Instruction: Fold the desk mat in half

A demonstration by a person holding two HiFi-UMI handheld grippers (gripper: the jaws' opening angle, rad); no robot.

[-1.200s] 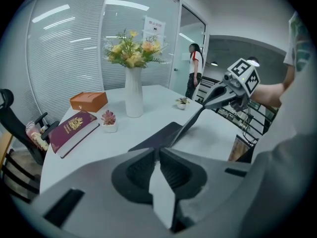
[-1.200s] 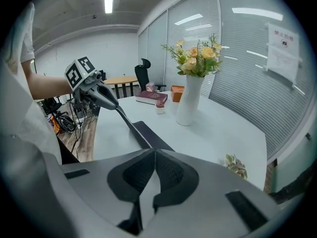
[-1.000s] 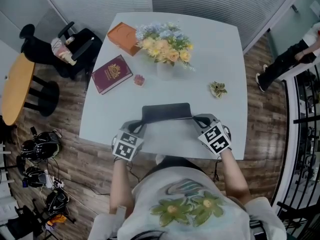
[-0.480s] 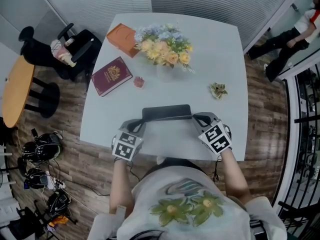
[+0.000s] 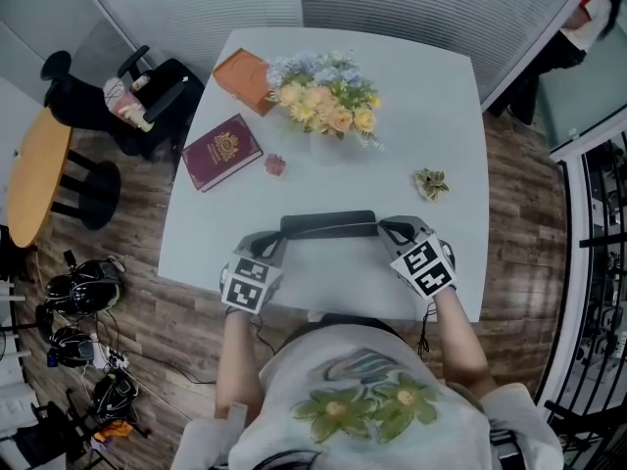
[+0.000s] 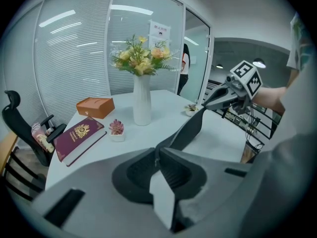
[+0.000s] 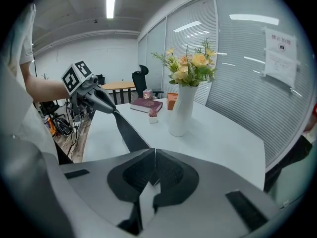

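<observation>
Dark grey desk mat (image 5: pixel 328 225) was at the near edge of the white table (image 5: pixel 431 96), right in front of the person. Left gripper (image 5: pixel 275 244) was pinched shut on one corner of the mat, pale underside showing between its jaws. Right gripper (image 5: pixel 388 229) was closed tight on the opposite corner, same pale sliver in the jaws. Both gripper views showed the held edge as a dark strip spanning from one gripper to the other, raised off the table. Further back on the table: a white vase of flowers (image 5: pixel 323 106), a maroon book (image 5: pixel 221 151), an orange box (image 5: pixel 245 72) and a small pink plant (image 5: pixel 275 165), all well apart from the mat.
</observation>
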